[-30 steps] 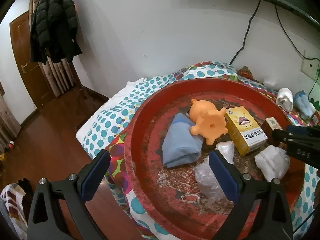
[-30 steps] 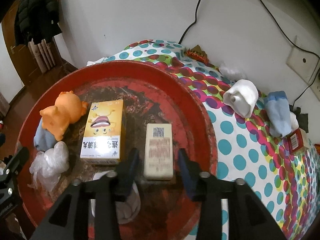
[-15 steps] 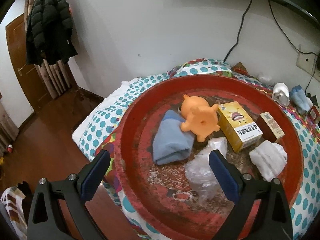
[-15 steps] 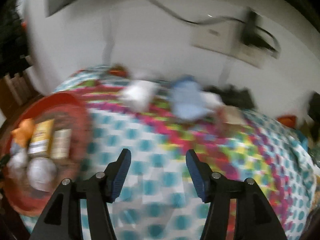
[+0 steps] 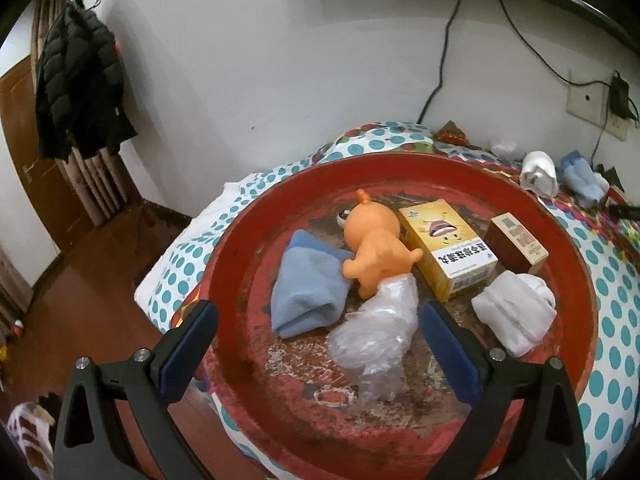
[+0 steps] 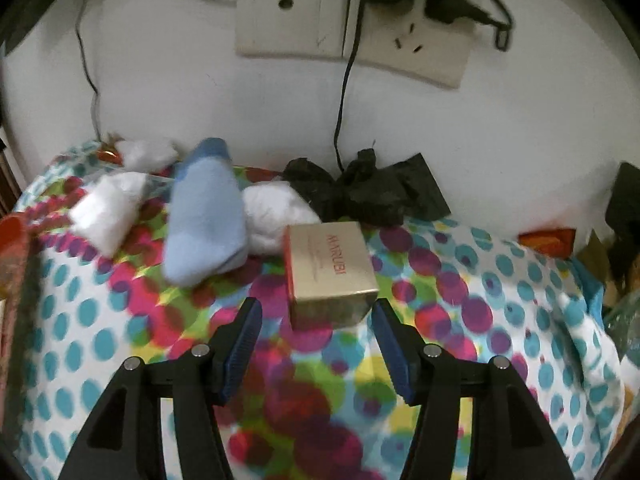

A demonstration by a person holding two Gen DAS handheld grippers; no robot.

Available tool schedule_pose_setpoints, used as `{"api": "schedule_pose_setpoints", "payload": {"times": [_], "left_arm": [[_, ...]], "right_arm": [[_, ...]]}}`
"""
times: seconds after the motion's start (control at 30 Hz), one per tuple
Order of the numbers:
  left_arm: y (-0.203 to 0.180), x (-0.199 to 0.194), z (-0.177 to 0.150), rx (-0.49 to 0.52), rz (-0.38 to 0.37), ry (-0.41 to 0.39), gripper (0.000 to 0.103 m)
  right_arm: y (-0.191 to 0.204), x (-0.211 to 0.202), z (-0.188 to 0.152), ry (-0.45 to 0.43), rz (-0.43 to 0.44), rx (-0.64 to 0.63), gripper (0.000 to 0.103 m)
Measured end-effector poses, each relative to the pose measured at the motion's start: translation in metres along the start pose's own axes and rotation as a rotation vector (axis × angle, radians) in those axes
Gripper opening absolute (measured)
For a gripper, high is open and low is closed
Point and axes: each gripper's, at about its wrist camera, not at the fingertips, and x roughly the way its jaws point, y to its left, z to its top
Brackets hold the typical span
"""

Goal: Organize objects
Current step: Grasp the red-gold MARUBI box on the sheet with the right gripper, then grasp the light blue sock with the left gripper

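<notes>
- left gripper (image 5: 316, 316) hangs over the near edge of the red tray (image 5: 576, 264), its fingers (image 5: 188, 344) wide apart and holding nothing; the crumpled clear plastic bag (image 5: 376, 340) lies between them, not pressed.
- in the tray: a folded blue cloth (image 5: 308, 284) touching an orange toy (image 5: 372, 248), a yellow box (image 5: 448, 248) just beside the toy, a brown box (image 5: 518, 242), and a white rolled sock (image 5: 516, 310).
- right gripper (image 6: 316, 320) points at the spotted bed cover (image 6: 460, 320); its fingers (image 6: 240, 344) are apart with nothing clamped.
- a gold box (image 6: 330, 274) lies just ahead of the fingertips, a blue sock (image 6: 206, 216) and white socks (image 6: 108, 208) to its left, a black bag (image 6: 368, 190) by the wall.
</notes>
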Motion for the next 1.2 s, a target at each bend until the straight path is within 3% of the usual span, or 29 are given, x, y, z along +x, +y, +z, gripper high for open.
{"api": "schedule_pose_setpoints", "payload": {"times": [0.2, 0.53, 0.93, 1.2], "left_arm": [[-0.007, 0.005, -0.002, 0.038, 0.013, 0.011, 0.101], [-0.01, 0.008, -0.002, 0.036, 0.001, 0.023, 0.101], [-0.019, 0.001, -0.003, 0.072, 0.003, 0.012, 0.101], [-0.03, -0.007, -0.003, 0.096, -0.001, -0.002, 0.101]], "right_arm": [[-0.004, 0.022, 0.01, 0.021, 0.019, 0.01, 0.059], [-0.003, 0.014, 0.003, 0.017, 0.078, 0.006, 0.054], [-0.01, -0.033, -0.055, 0.003, 0.108, -0.021, 0.054], [-0.052, -0.074, -0.108, 0.028, 0.133, 0.006, 0.054]]}}
